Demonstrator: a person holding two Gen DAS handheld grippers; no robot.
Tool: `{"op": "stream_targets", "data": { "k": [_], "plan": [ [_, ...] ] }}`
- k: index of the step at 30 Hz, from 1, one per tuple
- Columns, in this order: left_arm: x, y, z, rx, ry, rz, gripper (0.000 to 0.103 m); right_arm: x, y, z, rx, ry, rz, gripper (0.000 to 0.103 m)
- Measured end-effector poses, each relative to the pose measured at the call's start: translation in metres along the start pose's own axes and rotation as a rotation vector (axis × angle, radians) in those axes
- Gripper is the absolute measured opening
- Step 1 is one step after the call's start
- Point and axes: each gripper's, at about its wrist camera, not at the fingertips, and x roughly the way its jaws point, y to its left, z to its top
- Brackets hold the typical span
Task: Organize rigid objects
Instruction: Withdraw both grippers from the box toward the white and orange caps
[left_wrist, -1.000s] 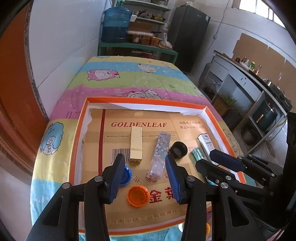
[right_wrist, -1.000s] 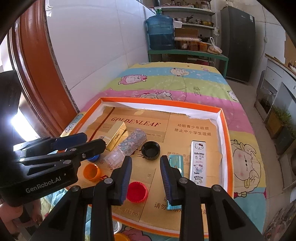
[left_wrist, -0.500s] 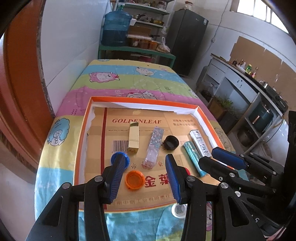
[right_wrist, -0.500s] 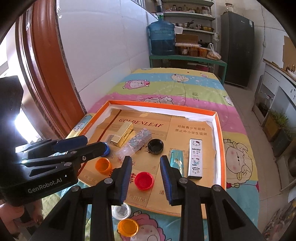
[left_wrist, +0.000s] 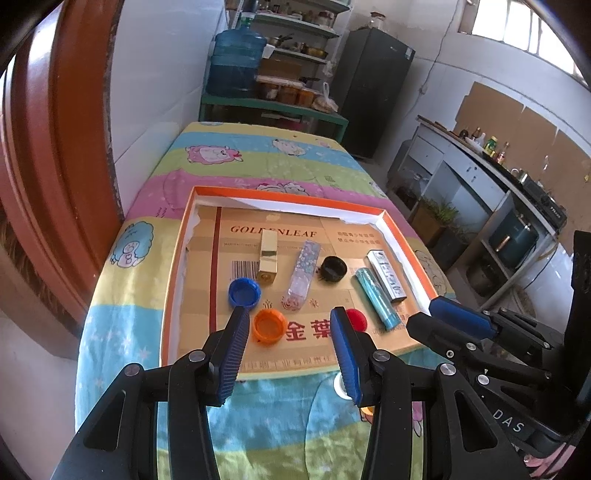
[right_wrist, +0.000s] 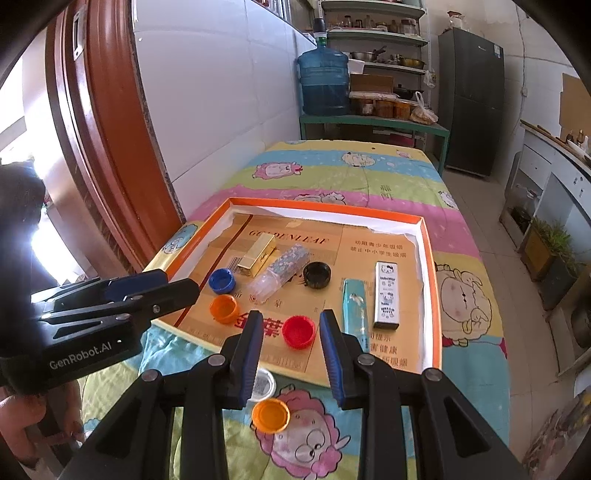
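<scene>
An orange-rimmed tray (left_wrist: 177, 266) lies on the cartoon bedspread. Inside it are a gold box (left_wrist: 268, 254), a glitter tube (left_wrist: 303, 273), a black cap (left_wrist: 333, 268), a teal tube (left_wrist: 376, 297), a Hello Kitty tin (left_wrist: 386, 273), and blue (left_wrist: 243, 292), orange (left_wrist: 269, 326) and red (right_wrist: 298, 331) caps. On the cloth in front of the tray rest a white cap (right_wrist: 263, 384) and another orange cap (right_wrist: 270, 415). My left gripper (left_wrist: 288, 312) hovers open over the tray's near edge, holding nothing. My right gripper (right_wrist: 291, 317) is open beside it, also holding nothing.
A white wall and a red-brown door frame (left_wrist: 55, 147) run along the table's left side. Green shelves with a blue water jug (right_wrist: 323, 83) stand beyond the far end. A counter (left_wrist: 498, 184) and floor lie to the right. A person's hand (right_wrist: 22, 424) shows at lower left.
Both grippers have pulled back and slightly up from the tray, so it looks smaller. The white and orange caps on the cloth have come into view. Jaws unchanged.
</scene>
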Motion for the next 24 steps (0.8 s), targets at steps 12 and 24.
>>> {"op": "stream_targets", "data": {
  "k": [12, 24],
  "plan": [
    [-0.018, -0.003, -0.025, -0.001, -0.011, -0.019, 0.047, -0.015, 0.004, -0.026, 0.002, 0.018, 0.002, 0.031],
    [-0.012, -0.002, -0.046, -0.014, 0.03, -0.028, 0.047, 0.004, 0.015, -0.068, -0.013, 0.083, 0.021, 0.038]
  ]
}}
